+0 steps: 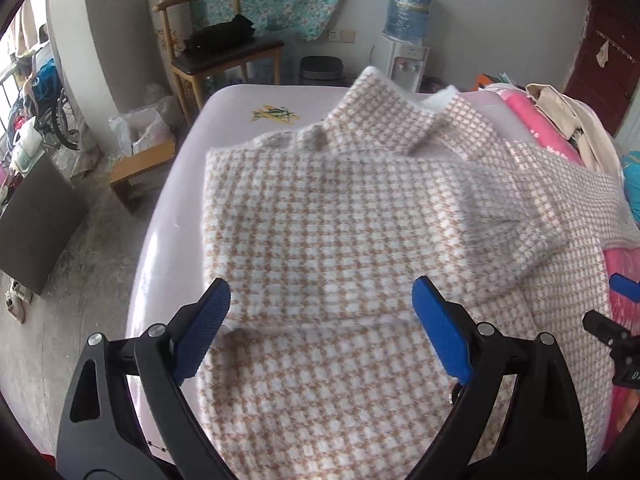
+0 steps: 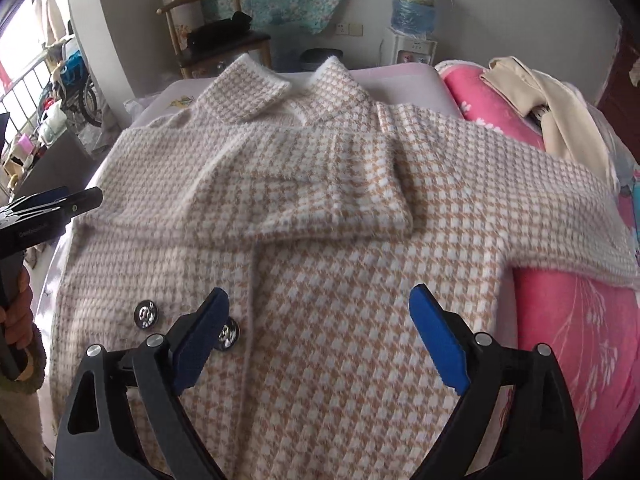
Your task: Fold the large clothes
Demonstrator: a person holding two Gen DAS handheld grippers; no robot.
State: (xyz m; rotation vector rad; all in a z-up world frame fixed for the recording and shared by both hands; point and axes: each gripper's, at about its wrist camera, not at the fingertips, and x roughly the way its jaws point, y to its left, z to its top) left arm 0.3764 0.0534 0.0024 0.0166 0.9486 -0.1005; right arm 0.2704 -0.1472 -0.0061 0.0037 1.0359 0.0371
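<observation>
Over the near edge of the bed (image 1: 168,208), the left gripper (image 1: 322,312) and the right gripper (image 2: 320,312) are both hovering with jaws standing wide, nothing between them. Below them the houndstooth coat (image 2: 340,280) is lying spread on the pale mattress, one sleeve folded across its chest, two metal buttons (image 2: 146,314) showing. A pink quilt (image 2: 580,320) is lying beside it. Farther off, a wooden chair (image 1: 224,56) and a water dispenser (image 1: 408,40) are standing against the wall.
</observation>
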